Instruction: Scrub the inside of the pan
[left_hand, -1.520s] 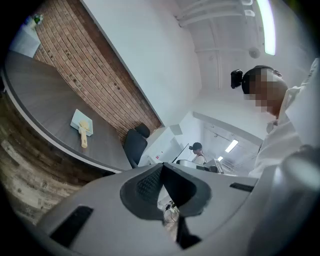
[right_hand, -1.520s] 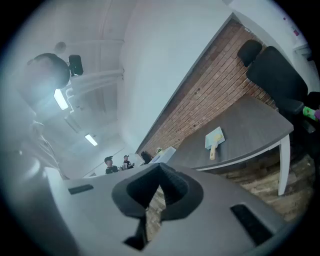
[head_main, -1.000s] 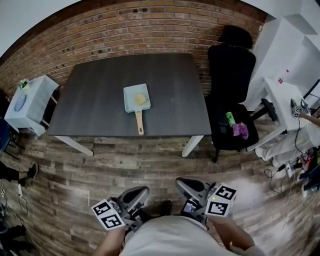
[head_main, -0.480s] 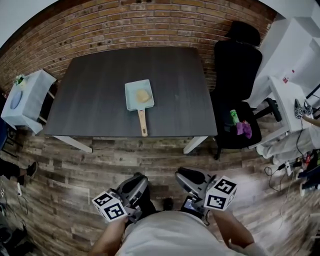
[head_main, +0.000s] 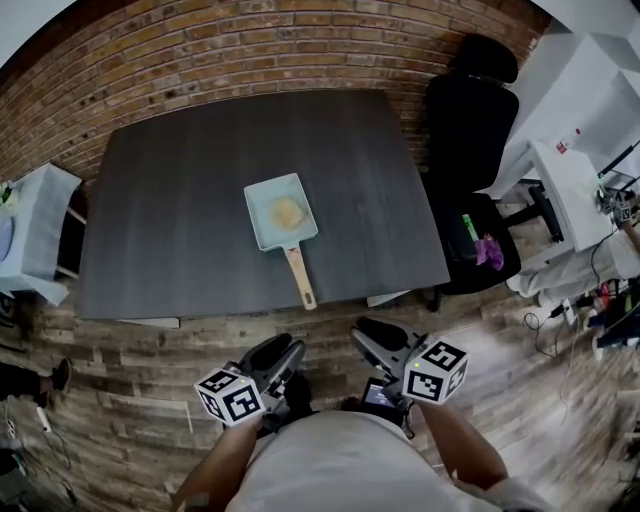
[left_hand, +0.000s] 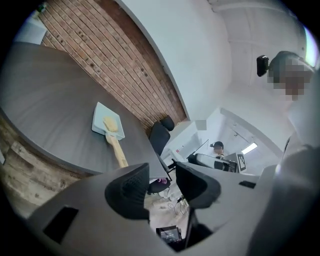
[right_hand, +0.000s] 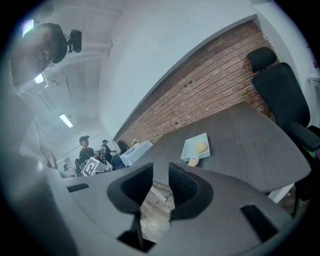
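A light blue square pan (head_main: 262, 228) with a wooden handle (head_main: 300, 277) lies on the dark grey table (head_main: 170, 230), handle toward me. A yellow sponge (head_main: 288, 212) rests inside it. Both grippers hang over the wood floor, short of the table's near edge and well apart from the pan. My left gripper (head_main: 284, 353) is open; its jaws have just been opening with nothing between them (left_hand: 162, 176). My right gripper (head_main: 372, 333) is open by a narrower gap, also just opening and empty (right_hand: 160, 181). The pan (left_hand: 100, 116) (right_hand: 192, 150) shows ahead in both gripper views.
A black office chair (head_main: 470, 120) stands right of the table with green and purple items (head_main: 478, 245) on its seat. A white side cabinet (head_main: 30, 235) sits at the left, white desks (head_main: 565, 175) at the right. A brick wall (head_main: 250, 50) runs behind the table.
The table and pan have drawn nearer in the head view. Both grippers have moved forward toward the table's near edge.
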